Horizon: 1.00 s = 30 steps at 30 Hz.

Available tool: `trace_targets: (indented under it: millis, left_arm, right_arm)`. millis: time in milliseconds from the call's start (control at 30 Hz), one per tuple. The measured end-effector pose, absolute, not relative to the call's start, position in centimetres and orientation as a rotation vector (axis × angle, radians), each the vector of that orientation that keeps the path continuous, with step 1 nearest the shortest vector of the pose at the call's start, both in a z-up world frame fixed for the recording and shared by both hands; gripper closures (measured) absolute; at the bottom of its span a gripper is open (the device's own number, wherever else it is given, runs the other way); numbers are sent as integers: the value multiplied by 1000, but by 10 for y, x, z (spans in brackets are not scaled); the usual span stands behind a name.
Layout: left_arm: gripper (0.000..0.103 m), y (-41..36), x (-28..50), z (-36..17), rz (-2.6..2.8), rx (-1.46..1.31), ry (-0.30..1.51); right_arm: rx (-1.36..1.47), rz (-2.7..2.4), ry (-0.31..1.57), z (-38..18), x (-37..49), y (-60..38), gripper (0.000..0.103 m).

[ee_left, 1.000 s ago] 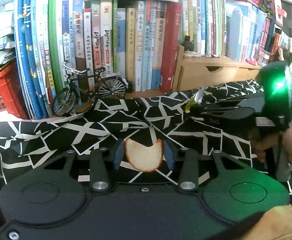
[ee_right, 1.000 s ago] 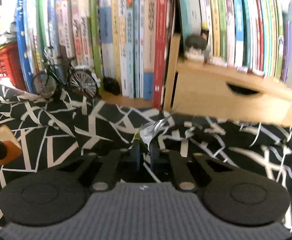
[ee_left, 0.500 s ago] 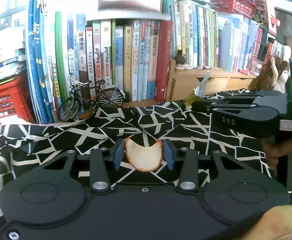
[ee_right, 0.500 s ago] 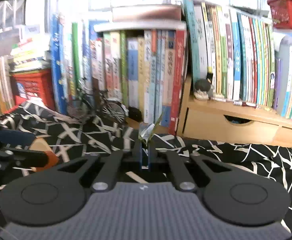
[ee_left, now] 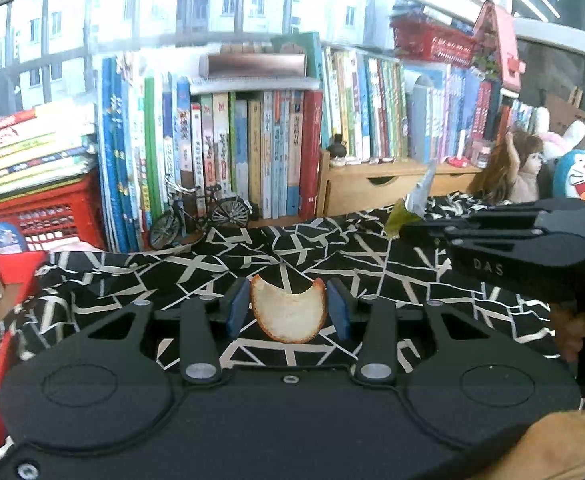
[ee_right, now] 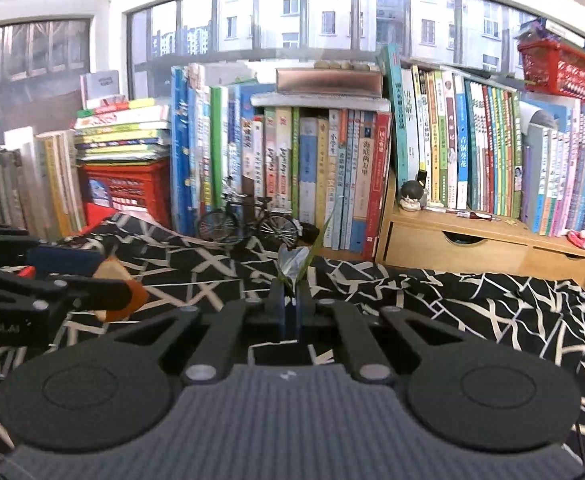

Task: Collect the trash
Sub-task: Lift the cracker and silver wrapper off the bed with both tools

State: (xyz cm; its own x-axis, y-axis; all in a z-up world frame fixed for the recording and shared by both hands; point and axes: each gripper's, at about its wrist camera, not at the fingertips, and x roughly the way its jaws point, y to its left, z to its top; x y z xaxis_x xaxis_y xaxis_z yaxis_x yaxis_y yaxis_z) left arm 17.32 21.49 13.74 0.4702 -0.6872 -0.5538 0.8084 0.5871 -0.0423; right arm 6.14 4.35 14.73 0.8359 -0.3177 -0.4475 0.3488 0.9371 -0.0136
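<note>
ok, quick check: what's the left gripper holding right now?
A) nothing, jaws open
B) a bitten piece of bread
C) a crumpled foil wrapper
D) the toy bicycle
B: in the left wrist view the left gripper has its blue pads closed on both sides of a bitten piece of bread with a brown crust; the foil wrapper is in the right gripper.

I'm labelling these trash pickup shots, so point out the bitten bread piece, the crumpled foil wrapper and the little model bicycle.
bitten bread piece (ee_left: 288, 316), left wrist view, middle of its pale crumb.
crumpled foil wrapper (ee_right: 292, 261), right wrist view, silvery part above the fingers.
model bicycle (ee_right: 248, 224), right wrist view, frame between the wheels.
</note>
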Motion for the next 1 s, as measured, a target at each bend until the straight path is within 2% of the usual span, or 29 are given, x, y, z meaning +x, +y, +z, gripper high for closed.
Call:
trace_targets:
  millis: [667,1000]
  left_arm:
    - [63,387,74,192,-942,213,390]
    - [65,461,23,207,-929,178,373]
  right_arm:
    - [92,-398,353,191,-45,217,95]
    - [100,-369,319,193,-79,287,95]
